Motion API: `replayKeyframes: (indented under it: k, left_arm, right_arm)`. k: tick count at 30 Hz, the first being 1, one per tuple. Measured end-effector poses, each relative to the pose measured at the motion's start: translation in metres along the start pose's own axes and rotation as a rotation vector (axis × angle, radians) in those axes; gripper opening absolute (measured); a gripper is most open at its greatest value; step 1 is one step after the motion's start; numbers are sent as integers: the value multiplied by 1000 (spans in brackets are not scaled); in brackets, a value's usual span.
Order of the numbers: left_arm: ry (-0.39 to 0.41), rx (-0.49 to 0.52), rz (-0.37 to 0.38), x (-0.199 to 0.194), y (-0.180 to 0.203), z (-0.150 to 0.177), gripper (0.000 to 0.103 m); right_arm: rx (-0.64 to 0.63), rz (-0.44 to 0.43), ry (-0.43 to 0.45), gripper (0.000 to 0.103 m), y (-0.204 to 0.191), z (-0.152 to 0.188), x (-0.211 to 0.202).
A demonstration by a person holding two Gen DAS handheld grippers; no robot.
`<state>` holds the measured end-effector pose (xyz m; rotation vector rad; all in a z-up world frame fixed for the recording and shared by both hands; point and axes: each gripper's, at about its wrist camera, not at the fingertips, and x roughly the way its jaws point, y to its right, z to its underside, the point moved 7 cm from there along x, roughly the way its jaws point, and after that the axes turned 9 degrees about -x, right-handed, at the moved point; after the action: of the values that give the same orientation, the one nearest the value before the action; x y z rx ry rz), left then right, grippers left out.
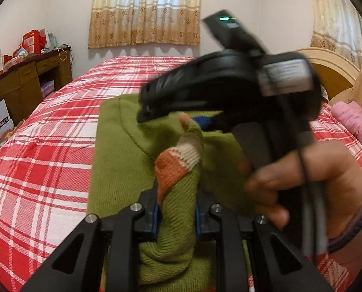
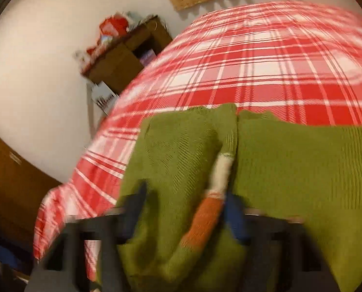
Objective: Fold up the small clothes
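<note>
A small green knitted sweater (image 1: 117,160) lies on a red and white plaid bed (image 1: 47,150). Its sleeve has an orange and white striped cuff (image 1: 178,163). My left gripper (image 1: 177,209) is shut on this sleeve and holds it raised above the sweater's body. My right gripper (image 1: 205,119), held by a hand (image 1: 310,182), is close in front of it in the left wrist view, over the sweater. In the blurred right wrist view the right gripper (image 2: 185,209) stands wide around the sweater (image 2: 302,170) and the striped cuff (image 2: 212,199), which rests against the right finger.
A brown desk (image 1: 27,82) with red boxes stands at the far left by the wall. A pink pillow (image 1: 356,124) and a curved headboard (image 1: 331,68) are at the right. Curtains (image 1: 144,12) hang on the far wall. The plaid bed (image 2: 266,60) stretches beyond the sweater.
</note>
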<state>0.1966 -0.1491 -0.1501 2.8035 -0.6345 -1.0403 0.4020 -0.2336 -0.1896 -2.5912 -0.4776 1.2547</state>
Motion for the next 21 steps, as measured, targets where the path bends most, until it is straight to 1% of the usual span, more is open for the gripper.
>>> replayKeyframes:
  k: [2,7,10,14,16,19,21]
  left_arm:
    - [-4,-8,7,-1,-1,1,23]
    - [1,-20,12,-4,-1,0,24]
    - [20,-21,16,-11,4,-4,23]
    - [62,40,41,-28,35,-13,23]
    - [83,88,62,-33,61,-16,23]
    - [85,124,95,-29,87,-16,23]
    - [72,143,123,-24,110,-14,23]
  right_arm:
    - [-25,24,13,16,-4,-2,1]
    - [-105,64,81,13,-17,-5,-22]
    - [-104,64,117,12,-15,-10,-46]
    - [-118,83,158,12,-2,-17,-79]
    - [-105,108,174,12,15,-17,-98]
    - [-75,150,185,12,46,-11,-118]
    - [-58,177,186,12,64,-4,-129]
